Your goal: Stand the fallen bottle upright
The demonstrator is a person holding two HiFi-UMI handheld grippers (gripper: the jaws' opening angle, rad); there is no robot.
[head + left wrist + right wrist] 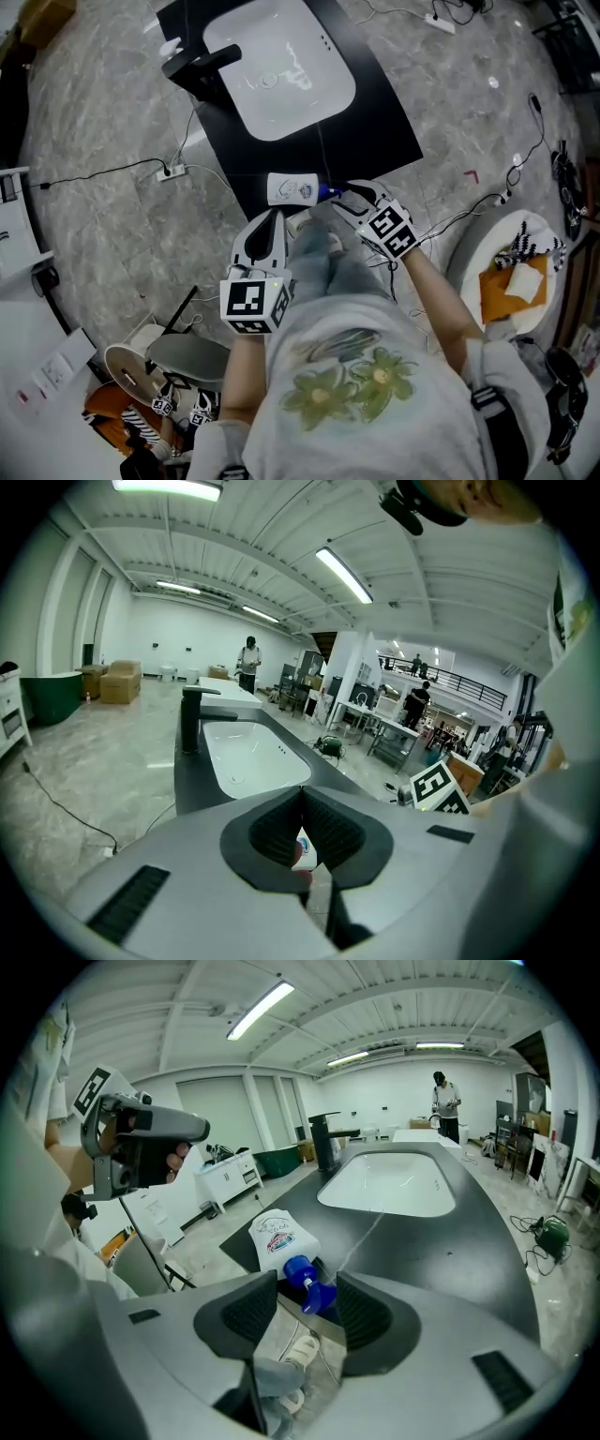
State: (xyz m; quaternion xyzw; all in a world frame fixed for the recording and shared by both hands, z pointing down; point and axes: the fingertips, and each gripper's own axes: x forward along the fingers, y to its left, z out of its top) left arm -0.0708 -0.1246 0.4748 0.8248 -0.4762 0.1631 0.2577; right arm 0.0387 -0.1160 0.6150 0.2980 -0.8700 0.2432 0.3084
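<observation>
Spray bottle (292,189): is lying on its side at the near edge of the black countertop (380,122), in front of the basin and apart from it. Its white body is pointing to the left in the head view and its label is facing up.

Blue spray head (308,1284): is pointing toward the person and is sitting in the gap between the right gripper's jaws. Neither pad is pressing on it.

Right gripper (349,199): is reaching down to the bottle's head end with its jaws standing wide apart, gripping nothing.

Left gripper (302,795): is hanging just short of the counter edge, to the left of the bottle's body in the head view. Its jaws are meeting at the tips with nothing between them, and a strip of the bottle's label is showing beyond them.

White basin (279,67): is sitting sunk in the countertop behind the bottle.

Black faucet (199,62): is standing at the basin's left side in the head view.

Person: is standing at the counter's near edge, and one white shoe (301,223) is showing between the two grippers.

Floor (103,122): is showing grey marbled tiles, with cables trailing across them.
</observation>
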